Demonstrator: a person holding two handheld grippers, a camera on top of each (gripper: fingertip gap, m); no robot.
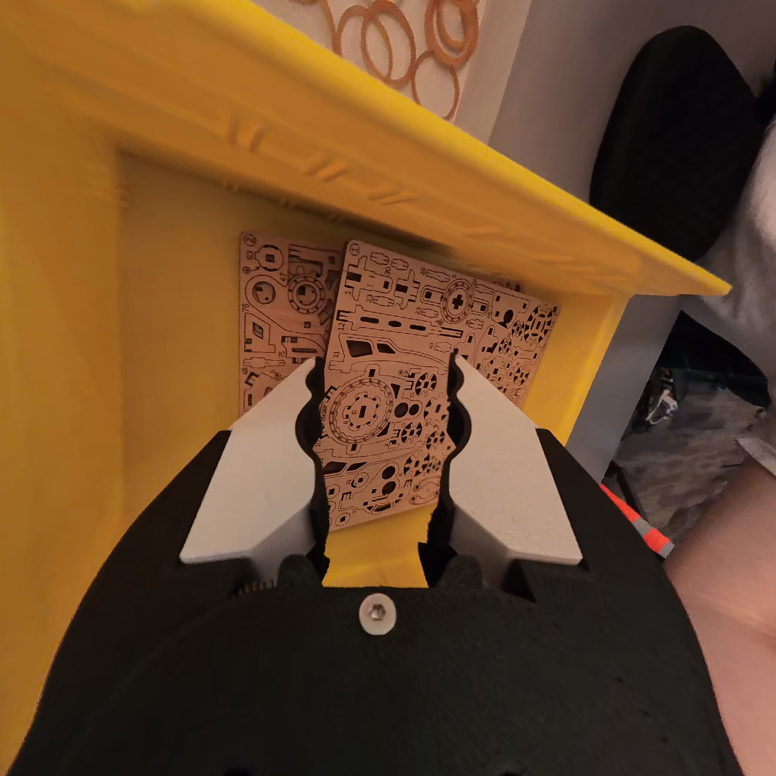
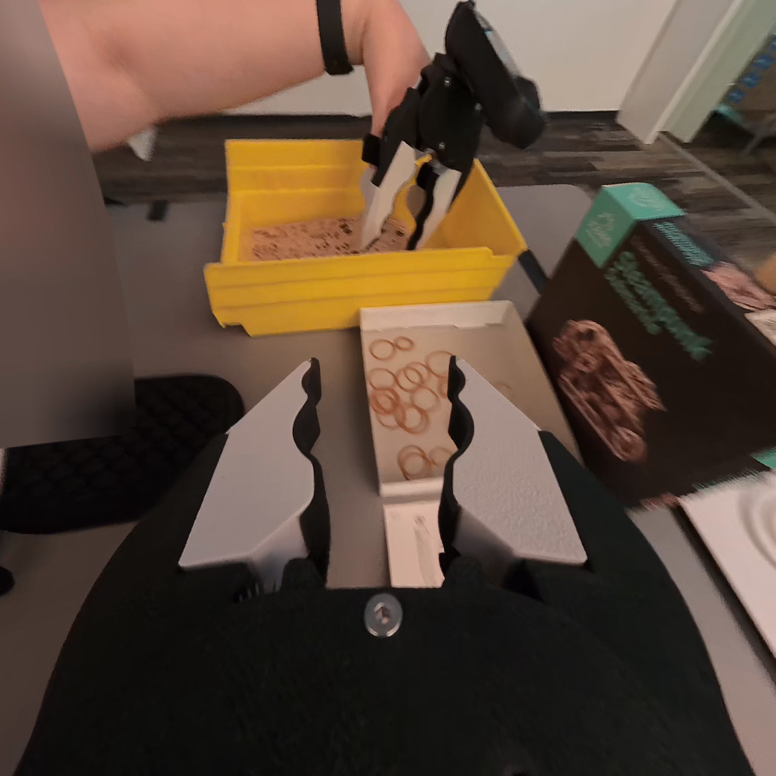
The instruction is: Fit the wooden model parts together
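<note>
Left wrist view: two wooden sheets [image 1: 424, 378] in yellow bin [image 1: 168, 252].

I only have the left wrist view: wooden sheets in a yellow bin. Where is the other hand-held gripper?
Observer: The right hand-held gripper hangs open above a white tray of rubber bands, outside the yellow bin.
Operator: Is my gripper inside the bin?
Observer: Yes. The left hand-held gripper points down inside it, tips close to the wooden sheets, jaws apart.
Operator: Anything else on the table?
Observer: A dark model kit box stands beside the tray.
</note>
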